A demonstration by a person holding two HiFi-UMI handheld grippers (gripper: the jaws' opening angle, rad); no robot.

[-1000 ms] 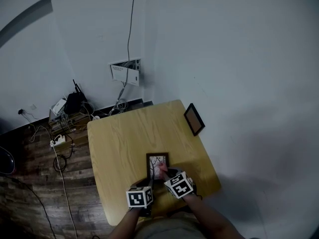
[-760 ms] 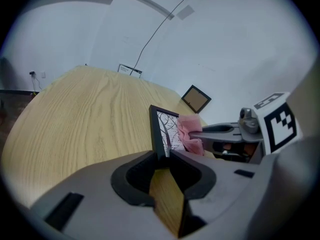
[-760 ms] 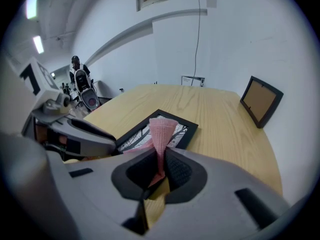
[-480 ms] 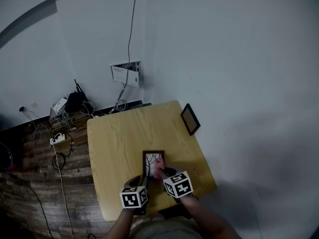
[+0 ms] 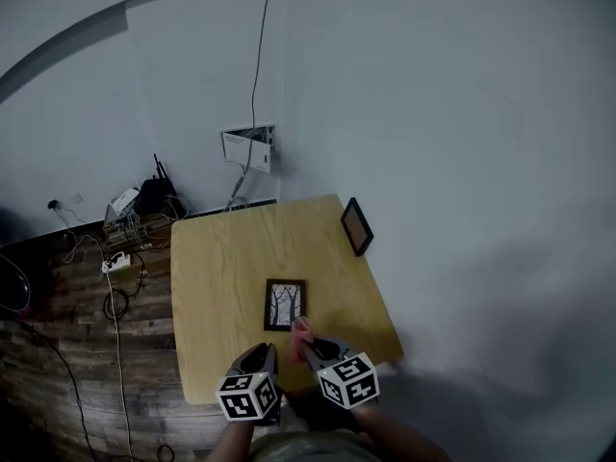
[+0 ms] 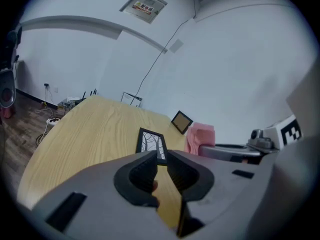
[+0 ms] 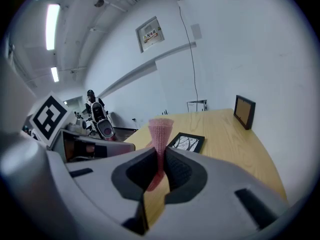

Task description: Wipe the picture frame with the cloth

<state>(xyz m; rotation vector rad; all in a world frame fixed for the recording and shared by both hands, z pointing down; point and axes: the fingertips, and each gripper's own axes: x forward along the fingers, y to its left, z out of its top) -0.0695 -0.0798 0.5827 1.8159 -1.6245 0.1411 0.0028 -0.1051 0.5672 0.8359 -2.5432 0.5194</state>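
On a square light wooden table [image 5: 217, 258], a black rectangular picture frame [image 5: 285, 304] showing bare trees lies flat, near the person's edge. Just short of the frame's near edge, the right gripper [image 5: 306, 343] pinches a pink knitted cloth [image 7: 161, 126], which stands up between its jaws; whether the cloth touches the frame cannot be told. Left of it, the left gripper [image 5: 262, 356] points at the frame, jaws slightly parted with only tabletop showing between them. Beyond the frame, a second dark wooden frame [image 5: 356, 226] leans against the white wall [image 5: 462, 162].
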